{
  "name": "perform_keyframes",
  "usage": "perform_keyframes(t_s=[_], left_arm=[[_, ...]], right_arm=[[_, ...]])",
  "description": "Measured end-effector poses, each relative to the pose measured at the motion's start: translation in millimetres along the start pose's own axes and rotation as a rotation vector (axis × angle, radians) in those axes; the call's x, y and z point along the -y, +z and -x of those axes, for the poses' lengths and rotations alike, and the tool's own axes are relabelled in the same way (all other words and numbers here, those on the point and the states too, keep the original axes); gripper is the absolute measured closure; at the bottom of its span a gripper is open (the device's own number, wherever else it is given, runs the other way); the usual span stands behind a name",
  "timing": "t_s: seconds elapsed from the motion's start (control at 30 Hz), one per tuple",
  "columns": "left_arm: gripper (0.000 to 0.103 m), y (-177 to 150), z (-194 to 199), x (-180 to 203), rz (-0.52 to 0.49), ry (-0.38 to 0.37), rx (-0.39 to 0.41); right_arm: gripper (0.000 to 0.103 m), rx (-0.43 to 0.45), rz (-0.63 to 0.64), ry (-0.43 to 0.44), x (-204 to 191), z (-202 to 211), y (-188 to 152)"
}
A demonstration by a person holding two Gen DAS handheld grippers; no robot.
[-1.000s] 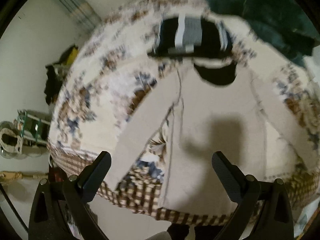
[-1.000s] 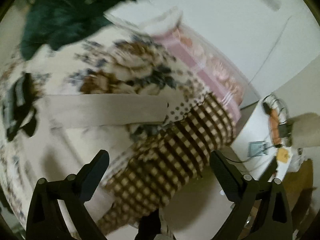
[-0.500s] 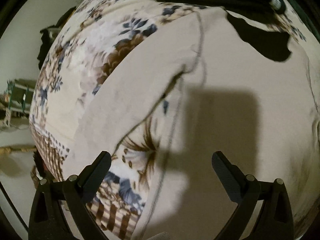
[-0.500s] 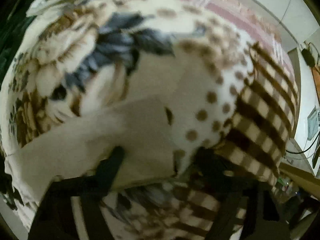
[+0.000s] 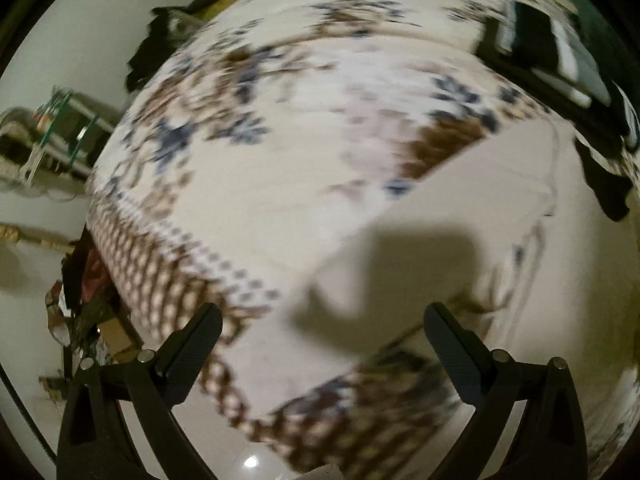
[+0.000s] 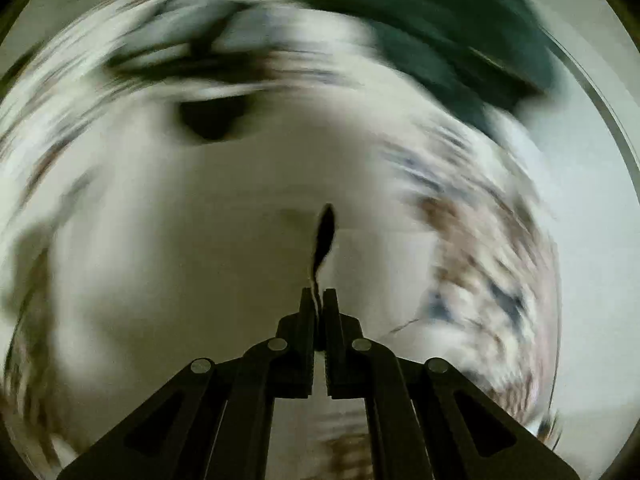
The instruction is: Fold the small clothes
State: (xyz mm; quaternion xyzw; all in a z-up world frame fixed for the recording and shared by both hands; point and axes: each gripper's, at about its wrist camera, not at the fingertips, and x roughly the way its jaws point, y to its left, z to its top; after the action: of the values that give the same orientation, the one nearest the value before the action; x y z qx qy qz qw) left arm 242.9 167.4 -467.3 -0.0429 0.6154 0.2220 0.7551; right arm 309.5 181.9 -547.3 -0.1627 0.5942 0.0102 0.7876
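Observation:
A beige long-sleeved top [image 5: 460, 240] lies spread on a floral bedspread [image 5: 260, 128]. Its left sleeve runs down towards my left gripper [image 5: 322, 340], which is open and empty just above the sleeve end. In the right wrist view the picture is blurred by motion. My right gripper [image 6: 319, 294] is shut on a thin edge of the beige top [image 6: 200, 260], which hangs and folds around the pinched edge. The top's dark neckline [image 6: 208, 120] shows at the upper left.
A folded black-and-grey garment [image 5: 556, 56] lies at the far side of the bed. A dark green cloth [image 6: 432, 40] is heaped beyond it. The bed's chequered edge [image 5: 160, 280] drops to the floor at the left, with clutter [image 5: 60, 136] by the wall.
My right gripper has closed on the sleeve end and swung it over the top's body. My left gripper has moved left, from over the body to the left sleeve end, still open.

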Motion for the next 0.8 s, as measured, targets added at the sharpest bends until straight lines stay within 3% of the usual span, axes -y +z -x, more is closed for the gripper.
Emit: perform_keyframes(t_s=[0.1,0.2,0.37,0.43,0.5,0.57,0.63,0.73,0.8], left_arm=[[0.000,-10.8,-7.1,-40.0,0.021,0.019,-0.011],[0.000,-26.7,-19.8,-75.5,0.058,0.035,-0.028],[0.000,-54.1,-54.0,-122.5,0.144,0.005,-0.098],[0.000,-64.9,-66.0,-137.9,0.199,-0.021,-0.126],[0.000,-78.1,-79.9,-152.8,0.280,-0.082,-0.164],[0.000,-93.9,-99.3,-169.1,0.406,-0.201,-0.227],[0.000,-106.0,-118.6,-176.4,0.527,-0.355,-0.291],[0.000,-111.5,-135.6,-169.6,0.629,-0.497,-0.323],[0.008,-104.4,-139.8,-155.2,0.605,-0.509,-0.292]], right_arm=[[0.100,-0.032,0.216,0.053,-114.5,-4.4,-8.8],[0.100,-0.084,0.377,0.046,-189.8,-24.1,-39.2],[0.100,-0.188,0.459,0.016,-236.8,-49.9,-73.7],[0.098,-0.196,0.482,0.017,-240.0,-53.0,-76.5],[0.092,-0.251,0.436,0.073,-228.7,-54.3,-71.8],[0.070,-0.313,0.346,0.148,-204.9,-55.9,-64.2],[0.061,-0.331,0.217,0.214,-175.8,-53.7,-56.9],[0.061,-0.327,0.056,0.213,-129.2,-53.8,-54.0],[0.061,-0.317,-0.021,0.172,-102.2,-57.7,-59.9]])
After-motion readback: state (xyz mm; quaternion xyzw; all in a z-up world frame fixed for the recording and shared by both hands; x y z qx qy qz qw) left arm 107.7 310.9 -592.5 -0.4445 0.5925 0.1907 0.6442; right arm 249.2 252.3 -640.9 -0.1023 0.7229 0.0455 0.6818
